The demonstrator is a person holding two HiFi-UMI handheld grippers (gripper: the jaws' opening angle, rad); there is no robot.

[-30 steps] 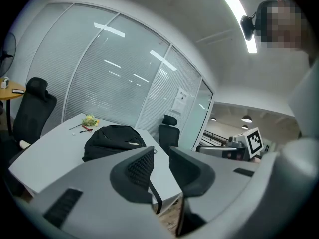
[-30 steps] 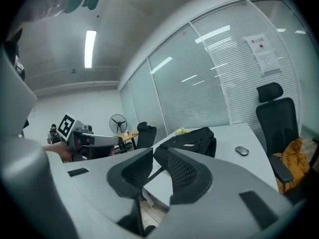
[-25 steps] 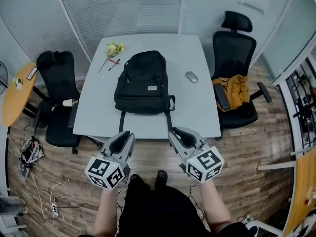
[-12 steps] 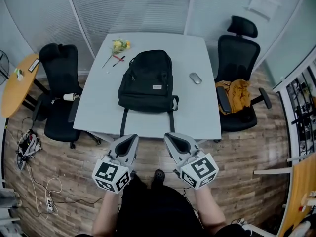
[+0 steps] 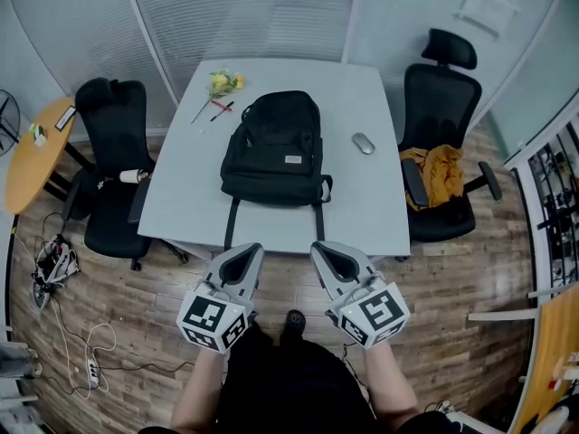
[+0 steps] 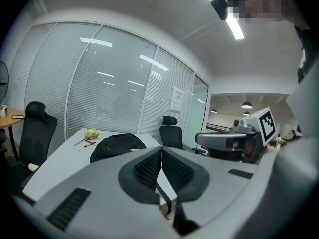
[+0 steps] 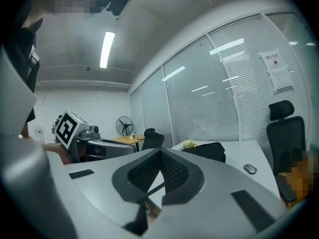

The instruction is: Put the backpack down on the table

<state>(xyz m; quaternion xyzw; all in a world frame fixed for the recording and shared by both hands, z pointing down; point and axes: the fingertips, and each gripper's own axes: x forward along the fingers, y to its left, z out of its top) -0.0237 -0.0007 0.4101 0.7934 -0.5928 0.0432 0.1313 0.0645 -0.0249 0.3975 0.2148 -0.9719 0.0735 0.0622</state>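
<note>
The black backpack point(image 5: 276, 152) lies flat on the white table point(image 5: 371, 215), its two straps hanging over the near edge. Both grippers hover side by side just short of that edge, below the straps' ends. My left gripper point(image 5: 252, 249) is shut, its pads meeting with nothing between them point(image 6: 161, 156). My right gripper point(image 5: 318, 246) is shut too and holds nothing point(image 7: 160, 158). Beyond each pair of jaws a dangling strap shows, apart from the pads. In the left gripper view the backpack point(image 6: 117, 144) sits further off on the tabletop.
A grey mouse point(image 5: 363, 143) lies right of the backpack; yellow flowers point(image 5: 220, 83) and a red pen point(image 5: 215, 109) lie at the far left corner. Black office chairs stand left point(image 5: 109, 179) and right point(image 5: 443, 143), the right one with a yellow cloth point(image 5: 434, 172). Cables point(image 5: 54, 269) trail on the floor.
Both pairs of jaws have closed from slightly apart. The right gripper has shifted a little toward the table's edge; the backpack has not moved.
</note>
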